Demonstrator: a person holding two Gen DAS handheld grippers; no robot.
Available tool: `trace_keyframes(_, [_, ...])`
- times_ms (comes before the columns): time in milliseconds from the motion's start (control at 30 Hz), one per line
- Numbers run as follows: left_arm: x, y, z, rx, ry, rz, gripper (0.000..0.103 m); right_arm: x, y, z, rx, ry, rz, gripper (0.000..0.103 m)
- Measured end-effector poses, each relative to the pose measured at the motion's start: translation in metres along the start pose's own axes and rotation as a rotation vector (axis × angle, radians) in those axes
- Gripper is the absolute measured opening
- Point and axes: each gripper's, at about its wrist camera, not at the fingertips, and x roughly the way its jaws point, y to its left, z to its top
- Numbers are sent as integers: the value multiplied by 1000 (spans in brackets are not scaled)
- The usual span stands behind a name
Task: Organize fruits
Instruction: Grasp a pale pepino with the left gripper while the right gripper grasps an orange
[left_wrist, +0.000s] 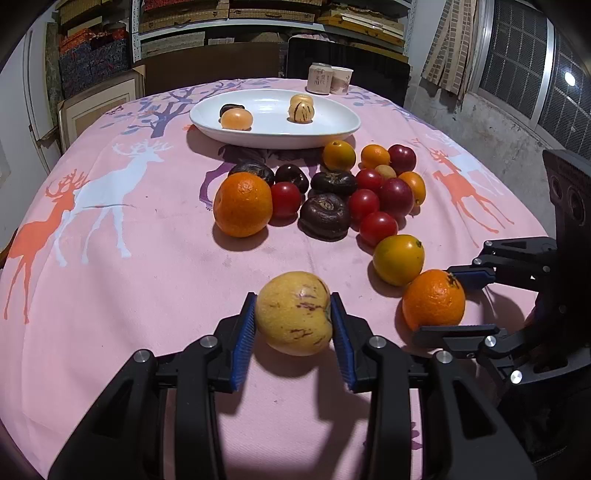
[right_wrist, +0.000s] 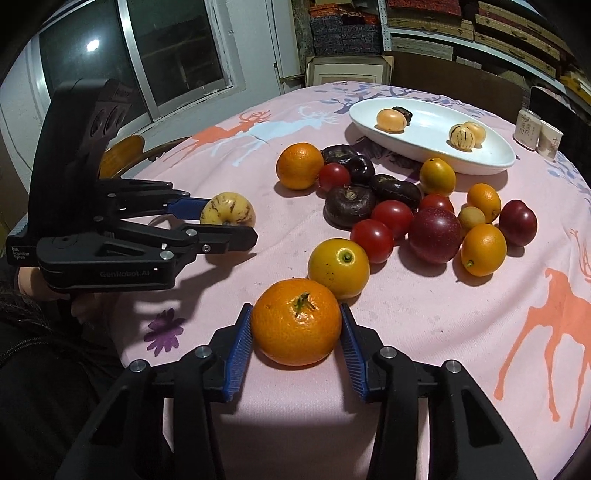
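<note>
My left gripper (left_wrist: 293, 321) is shut on a yellow melon with purple streaks (left_wrist: 293, 314), held just above the pink tablecloth; it also shows in the right wrist view (right_wrist: 228, 213). My right gripper (right_wrist: 296, 328) is closed around an orange (right_wrist: 296, 321) that rests on the cloth, its pads touching both sides; the orange also shows in the left wrist view (left_wrist: 433, 300). A white oval plate (left_wrist: 332, 127) at the far side holds a striped melon (left_wrist: 301, 108), a pale orange fruit (left_wrist: 236, 119) and a dark fruit.
A pile of oranges, red tomatoes, plums and dark purple fruits (left_wrist: 325, 216) lies between the grippers and the plate. A large orange (left_wrist: 242, 204) sits at its left. Two cups (left_wrist: 330, 78) stand behind the plate. Shelves and a window surround the table.
</note>
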Motion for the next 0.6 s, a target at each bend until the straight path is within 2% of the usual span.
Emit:
trace_keyframes(167, [-2, 1, 2, -9, -3, -7, 38, -13, -5, 2, 2, -44, -37, 46])
trace_keyframes(300, [-5, 5, 13, -13, -10, -10, 38, -27, -26, 9, 42, -77, -115, 46])
trace_keyframes(433, [-5, 11, 43, -10, -29, -20, 38, -44, -63, 32, 111, -123, -186, 46])
trace_keyframes(600, [14, 18, 100, -22, -30, -53, 38, -57, -102, 74, 142, -194, -245, 46])
